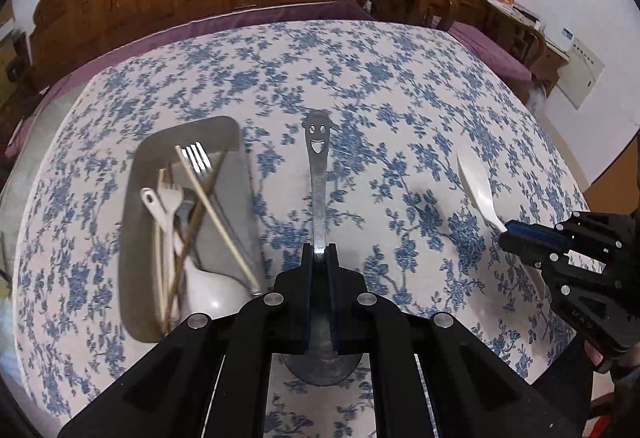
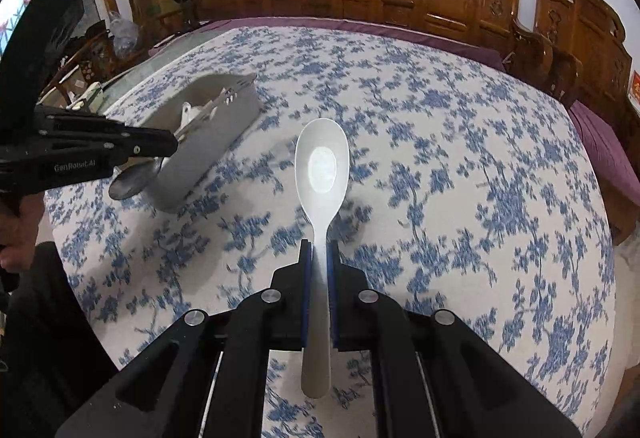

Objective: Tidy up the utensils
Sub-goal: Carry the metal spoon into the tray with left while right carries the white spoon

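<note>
Both grippers were loaded: left gripper point(image 1: 319, 252) clenched on the metal ladle point(image 1: 318, 173), right gripper point(image 2: 319, 250) grasping the white spoon point(image 2: 322, 165), both above the desk. Next, I'd judge: carry them to the grey tray point(image 1: 138, 173).

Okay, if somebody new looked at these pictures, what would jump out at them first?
Probably the two held utensils: the left gripper clamps a metal ladle with a smiling-face handle end, and the right gripper clamps a white spoon, both over the blue floral tablecloth. On the left sits a grey tray already holding utensils.
</note>
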A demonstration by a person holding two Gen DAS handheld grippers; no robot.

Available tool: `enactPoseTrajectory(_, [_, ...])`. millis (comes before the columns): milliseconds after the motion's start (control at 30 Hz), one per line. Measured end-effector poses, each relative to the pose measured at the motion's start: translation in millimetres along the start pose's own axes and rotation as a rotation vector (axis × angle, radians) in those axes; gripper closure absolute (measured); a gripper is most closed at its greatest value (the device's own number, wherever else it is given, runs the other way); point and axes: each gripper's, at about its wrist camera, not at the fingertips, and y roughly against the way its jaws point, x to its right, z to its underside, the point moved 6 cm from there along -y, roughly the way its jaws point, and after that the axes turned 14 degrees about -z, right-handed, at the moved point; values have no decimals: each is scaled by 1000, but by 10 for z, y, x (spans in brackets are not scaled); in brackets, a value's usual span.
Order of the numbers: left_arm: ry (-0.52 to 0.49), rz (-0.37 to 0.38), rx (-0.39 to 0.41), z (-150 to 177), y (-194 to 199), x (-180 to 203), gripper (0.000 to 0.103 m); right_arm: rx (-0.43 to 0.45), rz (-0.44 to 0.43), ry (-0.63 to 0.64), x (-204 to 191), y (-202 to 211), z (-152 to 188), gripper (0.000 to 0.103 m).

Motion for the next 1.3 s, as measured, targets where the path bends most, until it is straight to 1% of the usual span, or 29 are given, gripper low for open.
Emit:
enactPoseTrajectory(233, [35, -15, 13, -34, 40, -304, 98, 26, -27, 33, -279, -25, -323, 94])
enactPoseTrajectory(400, [59, -32, 10, -35, -9, -545, 98, 36, -57, 44, -490, -113, -495, 94])
enactPoseTrajectory(600, [93, -33, -36, 30, -236, -790, 98, 28, -88, 49, -681, -280, -612, 94])
enactPoseTrajectory(933, [119, -31, -64, 44, -449, -1007, 98, 0, -119, 56, -841, -606, -761, 94])
enactPoseTrajectory(1300, [135, -22, -56, -11, -529, -1112, 98, -8, -143, 66, -1020, -779, -919, 94])
